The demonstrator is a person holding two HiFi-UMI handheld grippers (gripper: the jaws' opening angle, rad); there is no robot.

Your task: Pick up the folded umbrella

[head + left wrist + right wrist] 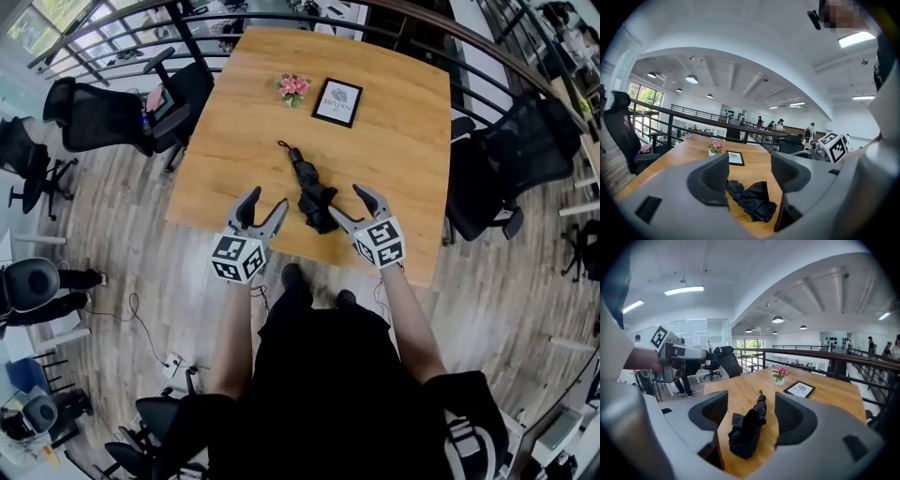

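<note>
Wooden table [403,122] (folded umbrella [312,192] on it) amid office chairs [511,159].

Overall light: bright and even in all three views I look through.
Sources: daylight from the windows [52,23] at the head view's upper left, plus a ceiling strip light [857,39] and round lamps [692,78] overhead.
Shadows: soft and faint, with only a thin dark edge under the folded umbrella [747,430] on the bench [740,390].
Glare: the strip light burns out to pure white and the windows look washed out.
Distortion: heavy fisheye, so the railing [281,14] bows into an arc; both gripper views have black corners.
Focus: my left claw [750,176] and right claw [751,413] sit close to the lens and look soft, the bench top is sharper, and the far background is small and hazy.
</note>
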